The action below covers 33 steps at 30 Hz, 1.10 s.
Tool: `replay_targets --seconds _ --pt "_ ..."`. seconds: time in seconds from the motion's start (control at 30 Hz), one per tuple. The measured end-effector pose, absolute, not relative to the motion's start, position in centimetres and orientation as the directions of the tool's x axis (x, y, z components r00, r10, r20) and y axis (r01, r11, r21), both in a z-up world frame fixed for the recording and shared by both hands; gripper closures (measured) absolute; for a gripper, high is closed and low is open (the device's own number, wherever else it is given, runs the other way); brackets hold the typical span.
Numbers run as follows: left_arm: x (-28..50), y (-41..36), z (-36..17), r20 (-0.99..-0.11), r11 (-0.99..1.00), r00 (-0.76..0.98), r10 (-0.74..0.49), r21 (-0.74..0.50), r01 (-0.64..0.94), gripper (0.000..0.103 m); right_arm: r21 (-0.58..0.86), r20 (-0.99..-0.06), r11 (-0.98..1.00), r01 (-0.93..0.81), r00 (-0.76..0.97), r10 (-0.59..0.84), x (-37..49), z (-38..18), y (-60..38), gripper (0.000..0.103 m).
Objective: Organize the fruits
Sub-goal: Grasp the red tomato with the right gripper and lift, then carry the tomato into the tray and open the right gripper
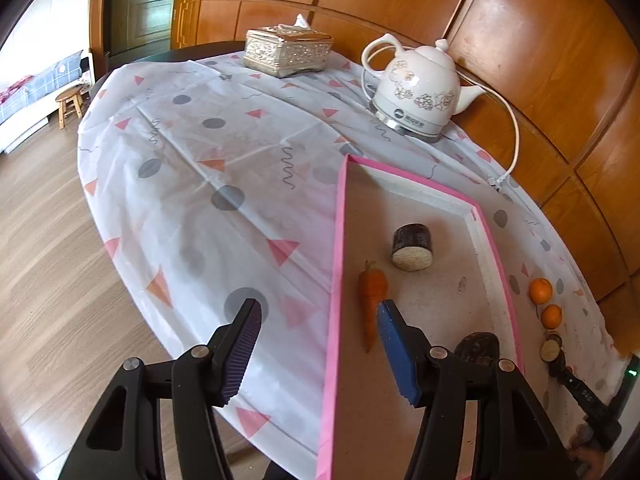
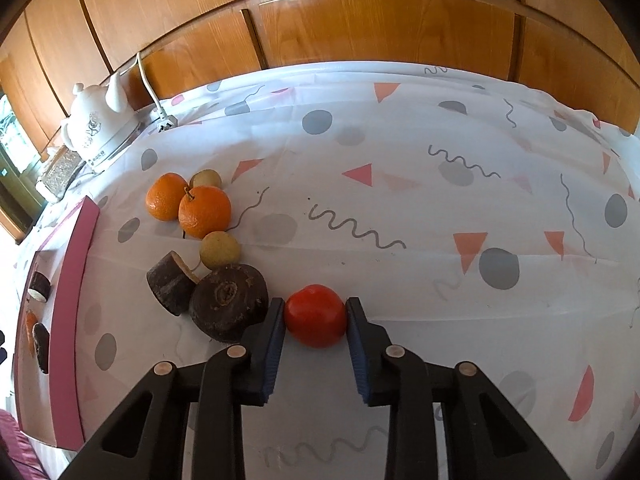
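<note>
Both tongs differ: right tongs (image 2: pixel 315 320) clamp tomato (image 2: pixel 316 315) (red); left tongs (image 1: pixel 318 350) gape empty.

Only one marking shows. On the grey base of the white kettle (image 1: pixel 416 88), far ahead of the left claw (image 1: pixel 320 344) and a little to its right, sits a small dark round logo with a short line of dark characters beside it; they look like Chinese script, but are too small and blurred to read. From the right claw's (image 2: pixel 316 344) view the same print appears on the kettle far off to the left, again illegible.
</note>
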<state>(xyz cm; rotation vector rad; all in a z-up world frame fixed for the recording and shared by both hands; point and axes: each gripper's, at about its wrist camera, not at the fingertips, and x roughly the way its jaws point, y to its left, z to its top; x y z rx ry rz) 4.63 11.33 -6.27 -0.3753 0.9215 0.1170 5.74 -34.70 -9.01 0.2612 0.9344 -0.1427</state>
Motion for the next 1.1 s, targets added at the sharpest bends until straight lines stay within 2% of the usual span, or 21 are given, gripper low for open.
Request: replay_targets --seconds 0.4,0.67,0.87,1.1 --pt "3.9 10.7 -6.2 -0.789 0.938 0.612 -0.053 -0.250 -0.240 0.041 0.180 -0.812 0.953 0.243 0.583 0.004 3.5 -8.6 -35.2 0.073" --pt "4.0 10.5 -6.3 -0.790 0.939 0.611 -0.060 -0.252 -0.233 0.041 0.171 -0.799 0.969 0.180 0.601 0.029 1.7 -7.5 -34.0 0.073" --pt "4.1 10.4 -6.6 -0.794 0.939 0.605 -0.065 -0.255 -0.233 0.041 0.194 -0.792 0.979 0.055 0.599 0.123 1.4 -6.6 -30.9 0.073" --pt "4.2 11.0 -6.9 -0.798 0.930 0.598 -0.067 -0.267 -0.251 0.041 0.202 -0.777 0.964 -0.171 0.571 0.264 2.1 -5.4 -24.1 0.073"
